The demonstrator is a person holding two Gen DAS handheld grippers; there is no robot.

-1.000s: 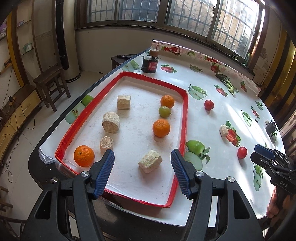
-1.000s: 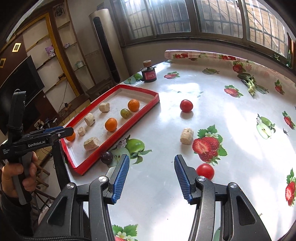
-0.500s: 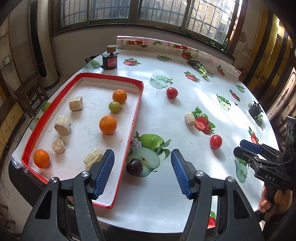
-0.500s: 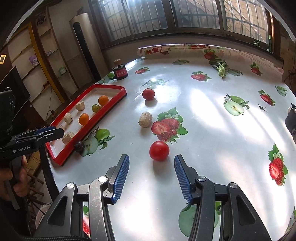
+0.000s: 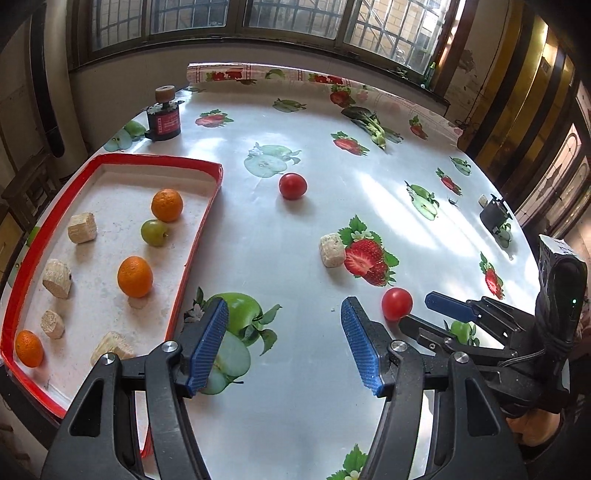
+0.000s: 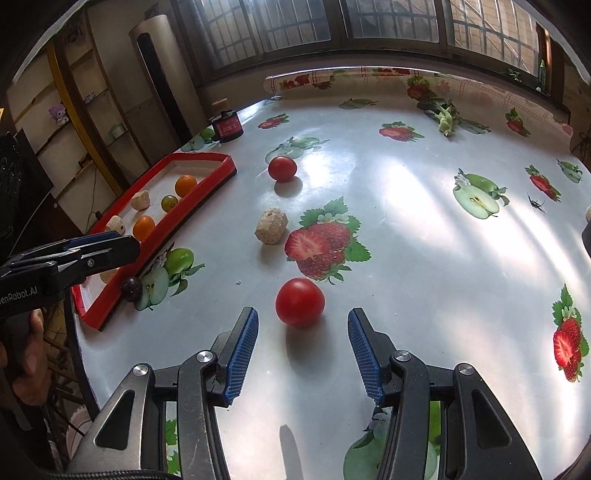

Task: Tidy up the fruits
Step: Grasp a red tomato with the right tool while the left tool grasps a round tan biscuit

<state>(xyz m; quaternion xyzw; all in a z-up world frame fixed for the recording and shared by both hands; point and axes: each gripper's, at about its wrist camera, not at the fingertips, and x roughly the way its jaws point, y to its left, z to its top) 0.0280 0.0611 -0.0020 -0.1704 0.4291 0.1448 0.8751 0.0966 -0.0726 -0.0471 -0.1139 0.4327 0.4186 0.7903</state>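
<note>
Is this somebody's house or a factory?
Probably a home's living or dining room: a table under a fruit-print tablecloth, barred windows behind it, and wall shelves holding a small purple plush toy.

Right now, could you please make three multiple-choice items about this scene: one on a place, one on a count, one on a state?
1. The dark round plum lies:
A) inside the red-rimmed tray
B) on the table beside the tray
C) in a gripper

2. Oranges in the tray:
A) one
B) three
C) five

3. The right gripper is:
A) open, nearest red tomato just ahead
B) shut on it
C) shut, empty

Answers: 1 B, it sits outside the red rim. 2 B, the left wrist view shows three. 3 A, its blue pads stand apart.
</note>
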